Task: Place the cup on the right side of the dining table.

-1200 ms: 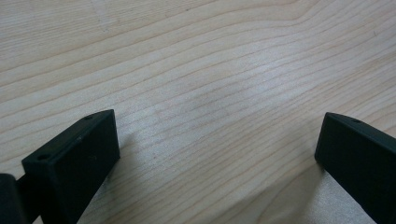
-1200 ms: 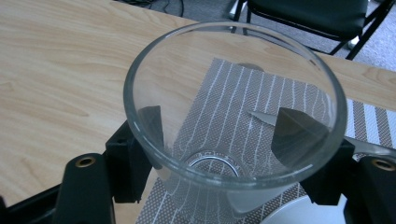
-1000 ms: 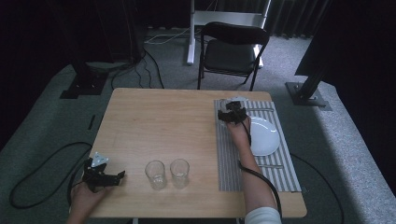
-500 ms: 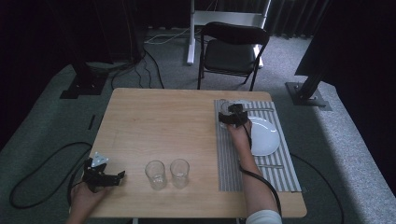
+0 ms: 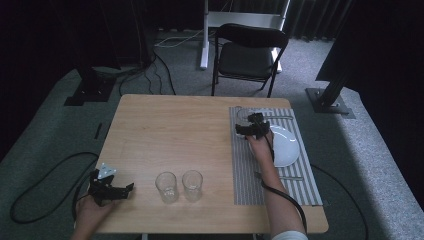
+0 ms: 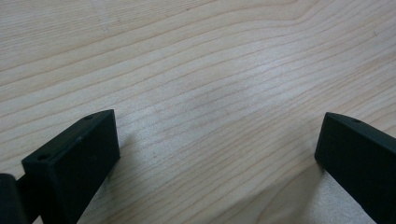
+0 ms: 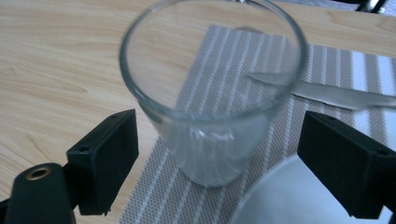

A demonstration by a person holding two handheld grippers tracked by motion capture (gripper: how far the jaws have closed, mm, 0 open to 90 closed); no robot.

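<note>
Change: hardly any; both claws sit where they did a second ago.
Right claw (image 7: 217, 154): jaws wide, either side of a clear glass (image 7: 212, 88), not touching it.
Glass: upright on the striped placemat (image 5: 250, 165), beside the white plate (image 5: 287, 147).
Left claw (image 6: 217, 154): wide, over bare table (image 6: 196, 70).
Near edge: two more glasses (image 5: 179, 186).

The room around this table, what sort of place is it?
Probably a studio or lab, not a home: dark curtains, grey carpet, floor cables, stand bases and a folding chair surround a wooden table with a place setting.
</note>
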